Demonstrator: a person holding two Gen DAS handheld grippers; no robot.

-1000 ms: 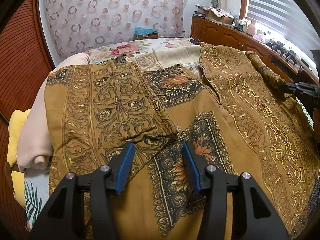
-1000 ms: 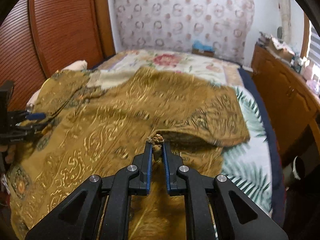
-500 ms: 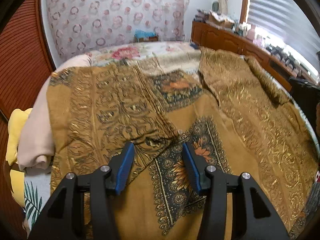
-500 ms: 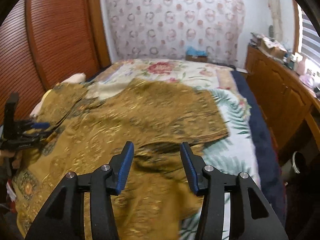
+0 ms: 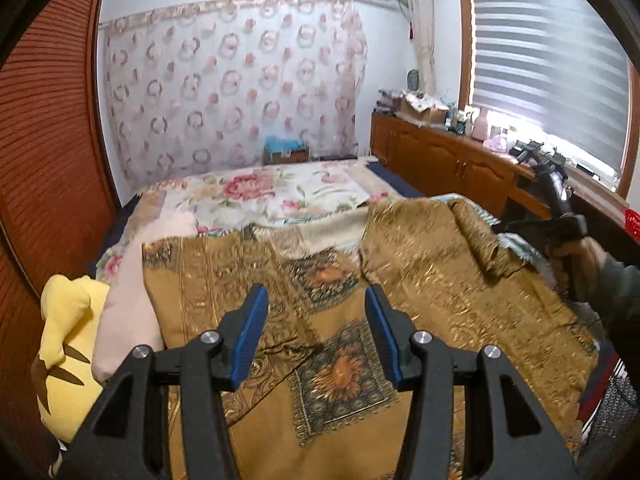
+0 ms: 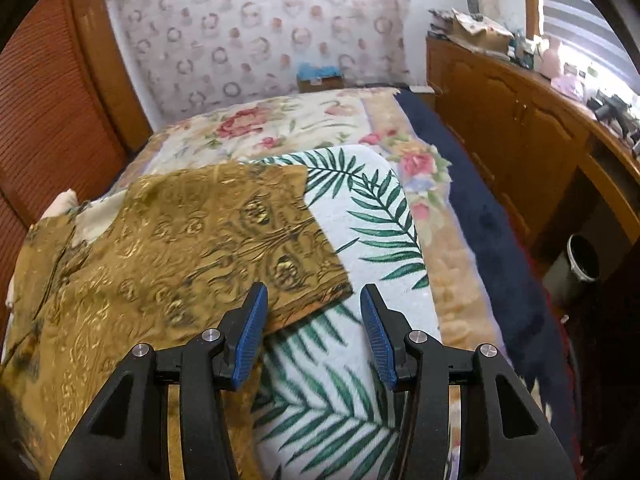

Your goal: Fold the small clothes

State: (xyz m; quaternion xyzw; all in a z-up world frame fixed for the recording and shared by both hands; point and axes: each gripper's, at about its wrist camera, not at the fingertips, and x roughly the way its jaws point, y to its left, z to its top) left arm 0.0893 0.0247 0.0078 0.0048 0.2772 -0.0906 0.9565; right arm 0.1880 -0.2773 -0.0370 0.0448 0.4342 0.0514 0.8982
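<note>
Cloth first — your mustard-gold patterned garment (image 5: 460,292) lies spread across the bed (image 6: 472,216), one sleeve (image 6: 240,232) flat on the palm-leaf blanket (image 6: 372,208). Your left gripper (image 5: 316,332) hovers above the garment with jaws apart and empty; your right gripper (image 6: 312,332) has just been opening, nothing between its jaws. Beside the bed — a wooden dresser (image 6: 520,128) and a dark bucket (image 6: 582,258) whose contents you cannot make out.

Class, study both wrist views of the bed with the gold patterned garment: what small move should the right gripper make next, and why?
Probably bring the right gripper back left and down onto the free corner of the gold garment, then close. Its jaws have just been opening, nothing lies between them, and they hang over the palm-leaf blanket just off the sleeve's edge. The left gripper is also open and empty, so the fold needs a fresh grip.
</note>
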